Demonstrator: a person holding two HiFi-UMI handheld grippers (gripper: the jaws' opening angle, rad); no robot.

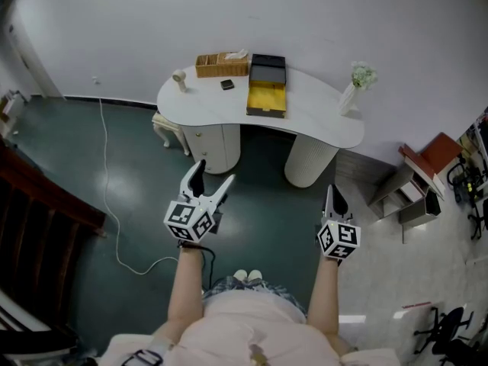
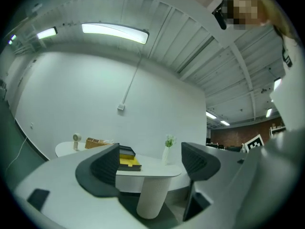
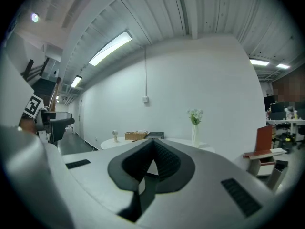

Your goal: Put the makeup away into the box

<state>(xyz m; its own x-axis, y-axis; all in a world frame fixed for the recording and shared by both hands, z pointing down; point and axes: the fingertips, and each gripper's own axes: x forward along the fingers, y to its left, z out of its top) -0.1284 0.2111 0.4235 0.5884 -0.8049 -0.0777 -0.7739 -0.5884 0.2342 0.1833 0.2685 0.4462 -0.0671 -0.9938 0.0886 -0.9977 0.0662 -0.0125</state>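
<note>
The black box (image 1: 267, 90) with a yellow inside lies open on the white curved table (image 1: 320, 117), far ahead of me in the head view. A small dark item (image 1: 227, 85) lies on the table left of the box. I stand back from the table with both grippers held level over the dark floor. My left gripper (image 1: 214, 172) is open and empty, and the box (image 2: 127, 159) shows between its jaws. My right gripper (image 1: 333, 191) is shut with nothing in it (image 3: 151, 163).
On the table also stand a wicker basket (image 1: 222, 65), a small round stand (image 1: 180, 78) and a white vase with flowers (image 1: 354, 86). A white cable (image 1: 114, 204) trails over the floor at left. A red-topped stool (image 1: 431, 155) and grey steps stand at right.
</note>
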